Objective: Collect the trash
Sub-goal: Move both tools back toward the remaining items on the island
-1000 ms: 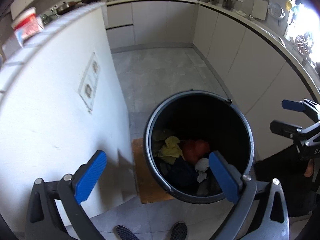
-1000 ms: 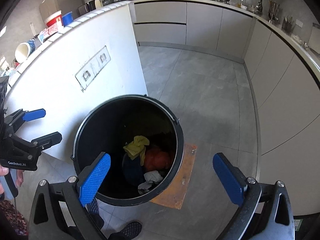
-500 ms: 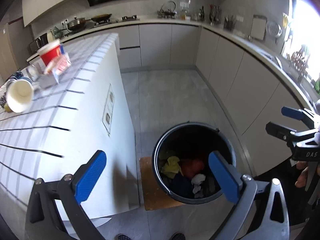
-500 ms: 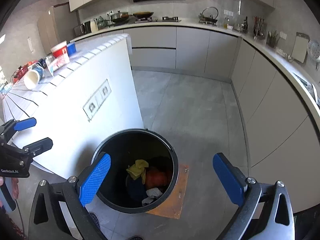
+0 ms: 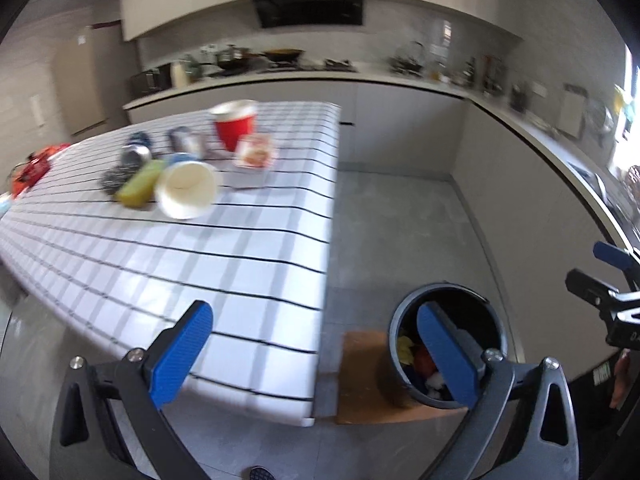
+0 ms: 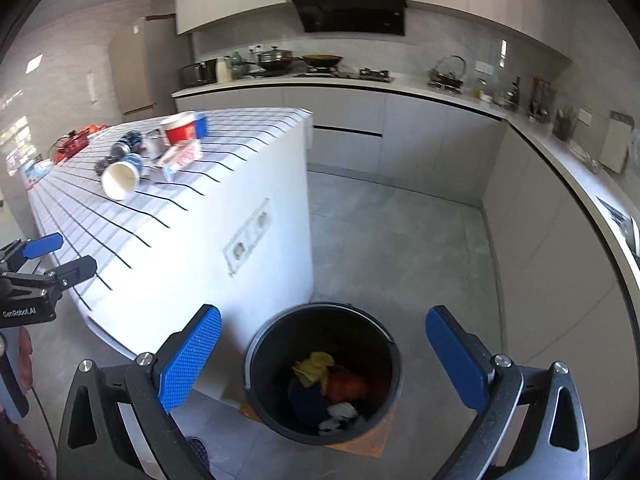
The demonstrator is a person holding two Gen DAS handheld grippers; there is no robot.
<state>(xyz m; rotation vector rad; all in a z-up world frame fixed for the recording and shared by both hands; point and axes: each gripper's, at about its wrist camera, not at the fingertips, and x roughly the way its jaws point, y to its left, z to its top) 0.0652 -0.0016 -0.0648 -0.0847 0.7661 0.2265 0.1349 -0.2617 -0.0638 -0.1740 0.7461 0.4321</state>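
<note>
Your left gripper (image 5: 316, 354) and right gripper (image 6: 324, 358), jaws apart and empty, hover above the bin (image 6: 322, 372) beside the tiled island (image 6: 168, 216).

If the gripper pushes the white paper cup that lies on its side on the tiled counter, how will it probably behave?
The white paper cup lies on its side, open mouth toward the camera, so it would probably roll in a curve. It looks empty, so likely light. Its thin paper wall may crush under a firm squeeze.
</note>
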